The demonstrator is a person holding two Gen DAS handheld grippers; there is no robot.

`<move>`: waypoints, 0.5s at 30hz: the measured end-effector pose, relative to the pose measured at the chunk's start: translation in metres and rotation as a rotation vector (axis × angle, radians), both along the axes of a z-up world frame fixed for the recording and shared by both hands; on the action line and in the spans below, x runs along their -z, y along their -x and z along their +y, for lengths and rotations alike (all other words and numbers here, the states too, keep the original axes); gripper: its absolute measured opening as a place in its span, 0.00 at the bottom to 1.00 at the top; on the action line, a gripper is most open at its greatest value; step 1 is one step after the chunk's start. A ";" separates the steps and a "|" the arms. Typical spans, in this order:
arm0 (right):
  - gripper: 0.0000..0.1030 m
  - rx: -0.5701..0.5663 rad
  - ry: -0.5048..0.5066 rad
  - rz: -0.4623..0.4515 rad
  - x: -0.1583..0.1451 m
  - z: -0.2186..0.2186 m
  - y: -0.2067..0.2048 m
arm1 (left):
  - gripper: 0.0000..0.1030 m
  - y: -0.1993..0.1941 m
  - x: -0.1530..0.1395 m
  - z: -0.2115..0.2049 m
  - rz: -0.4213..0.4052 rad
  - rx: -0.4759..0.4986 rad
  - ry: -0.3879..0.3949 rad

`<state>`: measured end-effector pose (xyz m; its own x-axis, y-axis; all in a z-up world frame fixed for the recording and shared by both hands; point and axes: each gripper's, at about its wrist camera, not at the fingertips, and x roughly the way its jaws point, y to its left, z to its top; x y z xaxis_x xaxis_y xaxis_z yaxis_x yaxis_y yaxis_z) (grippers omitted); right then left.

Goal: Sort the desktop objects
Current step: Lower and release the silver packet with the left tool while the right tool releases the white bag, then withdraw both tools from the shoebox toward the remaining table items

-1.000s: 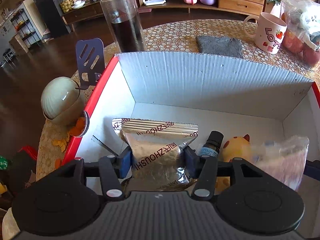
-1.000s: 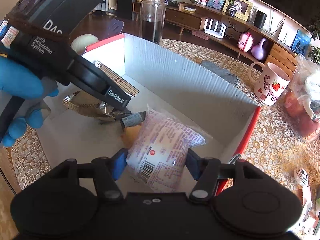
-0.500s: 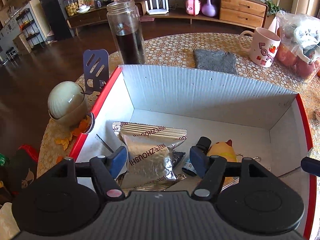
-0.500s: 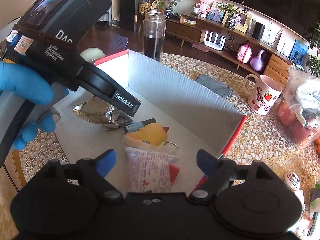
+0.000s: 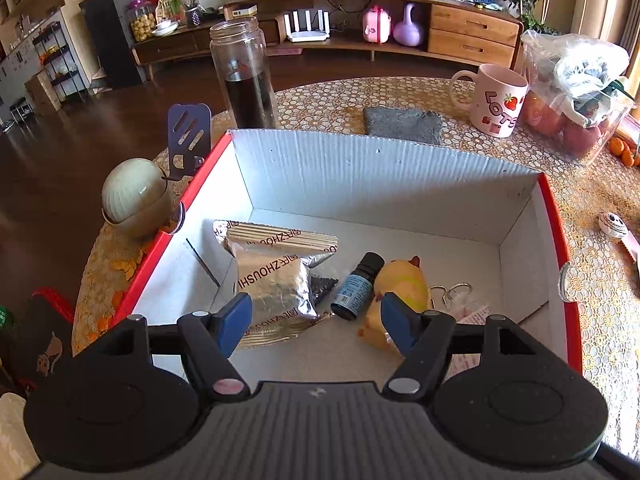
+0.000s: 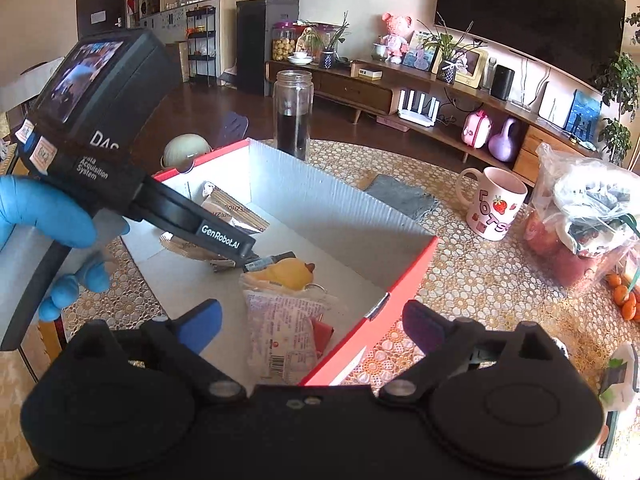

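Both grippers hover over the red-edged cardboard box [image 5: 400, 184], jaws apart and just widened, gripping nothing. Below the left gripper [image 5: 316, 316] lies the silver foil snack packet [image 5: 272, 284], beside the small dropper bottle [image 5: 356, 284] and yellow duck toy [image 5: 400, 284]. Below the right gripper [image 6: 312, 320] lies the pink snack bag [image 6: 284, 332], near the box's right wall.

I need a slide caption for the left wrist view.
Open left gripper above a red-edged box holding a silver packet, small bottle and yellow toy.

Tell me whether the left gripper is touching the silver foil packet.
Apart. The left wrist view shows the left gripper open above the silver foil packet, which lies flat on the box floor.
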<state>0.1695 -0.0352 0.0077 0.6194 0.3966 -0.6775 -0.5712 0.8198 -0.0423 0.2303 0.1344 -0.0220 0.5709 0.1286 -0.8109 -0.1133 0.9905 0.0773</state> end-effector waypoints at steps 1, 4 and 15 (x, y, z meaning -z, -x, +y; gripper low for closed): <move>0.95 0.004 -0.008 -0.005 -0.002 -0.005 0.002 | 0.69 0.003 -0.001 -0.002 -0.003 0.004 0.002; 0.97 0.017 -0.027 -0.021 -0.009 -0.019 0.008 | 0.72 0.015 -0.004 -0.010 -0.015 0.015 0.005; 0.99 0.061 -0.101 -0.053 -0.026 -0.071 0.028 | 0.78 0.046 -0.016 -0.048 -0.077 0.048 0.005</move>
<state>0.1411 -0.1064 0.0340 0.6781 0.4221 -0.6017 -0.5195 0.8544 0.0139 0.1838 0.0861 -0.0064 0.6367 0.0954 -0.7652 -0.0710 0.9954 0.0650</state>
